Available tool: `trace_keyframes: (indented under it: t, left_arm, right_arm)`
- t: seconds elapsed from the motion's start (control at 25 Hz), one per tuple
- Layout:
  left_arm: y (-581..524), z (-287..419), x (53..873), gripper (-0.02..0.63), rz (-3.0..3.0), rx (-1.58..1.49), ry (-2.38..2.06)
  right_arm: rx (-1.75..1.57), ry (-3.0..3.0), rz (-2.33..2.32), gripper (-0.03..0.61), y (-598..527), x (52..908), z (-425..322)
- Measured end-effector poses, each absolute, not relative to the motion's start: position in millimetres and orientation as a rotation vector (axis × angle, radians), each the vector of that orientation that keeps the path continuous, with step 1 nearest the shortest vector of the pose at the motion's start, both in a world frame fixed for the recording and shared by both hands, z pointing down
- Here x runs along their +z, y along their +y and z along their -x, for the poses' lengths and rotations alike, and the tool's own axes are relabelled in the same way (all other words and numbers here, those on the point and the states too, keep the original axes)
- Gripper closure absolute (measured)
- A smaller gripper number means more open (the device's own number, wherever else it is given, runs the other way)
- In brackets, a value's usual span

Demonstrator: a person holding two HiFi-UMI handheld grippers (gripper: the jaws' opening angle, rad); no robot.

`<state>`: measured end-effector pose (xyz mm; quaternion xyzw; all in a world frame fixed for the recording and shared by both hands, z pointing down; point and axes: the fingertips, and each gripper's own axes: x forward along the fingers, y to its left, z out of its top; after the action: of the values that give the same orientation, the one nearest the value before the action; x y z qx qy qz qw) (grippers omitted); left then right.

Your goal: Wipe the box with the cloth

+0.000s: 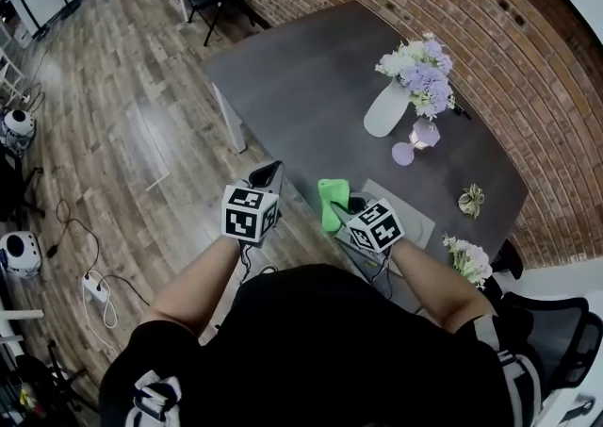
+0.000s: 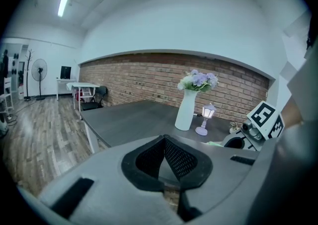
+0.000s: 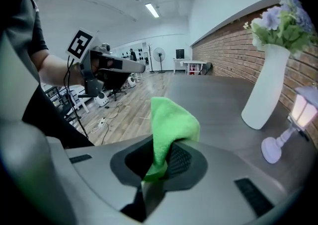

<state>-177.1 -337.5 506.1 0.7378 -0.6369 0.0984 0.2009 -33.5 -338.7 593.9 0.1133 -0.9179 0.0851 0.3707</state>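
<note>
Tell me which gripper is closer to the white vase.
Right. The right gripper, holding the green cloth, is over the table at its near edge, before the white vase; the left gripper is farther off, leftward.

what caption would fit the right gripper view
Right gripper clamping a green cloth, white vase and small lamp on the table beyond.

The green cloth (image 3: 171,124) looks soft and fuzzy, like napped microfibre. The table (image 1: 301,76) top is dark grey, matt and smooth. At 1 o'clock from the cloth, the white vase (image 1: 385,110) looks smooth and matt. The brick wall (image 1: 452,1) is rough. The wood-plank floor (image 1: 122,105) has a slight sheen.
</note>
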Motion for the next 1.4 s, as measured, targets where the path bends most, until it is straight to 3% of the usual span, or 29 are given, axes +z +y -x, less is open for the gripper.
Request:
trace_keyframes:
  t: [0.84,1.4]
  left_arm:
    - [-341.9,163.3,495.4,0.606,-2.055,0.389,-1.816]
    - [-357.7,116.5,495.7,0.606,-2.186,0.452,-1.678]
  right_arm:
    - [0.178,-2.356,-0.570,0.534,-454.5,592.8,-4.2]
    - [0.428,-2.316,-0.889,0.534,-483.0,587.1,-86.2]
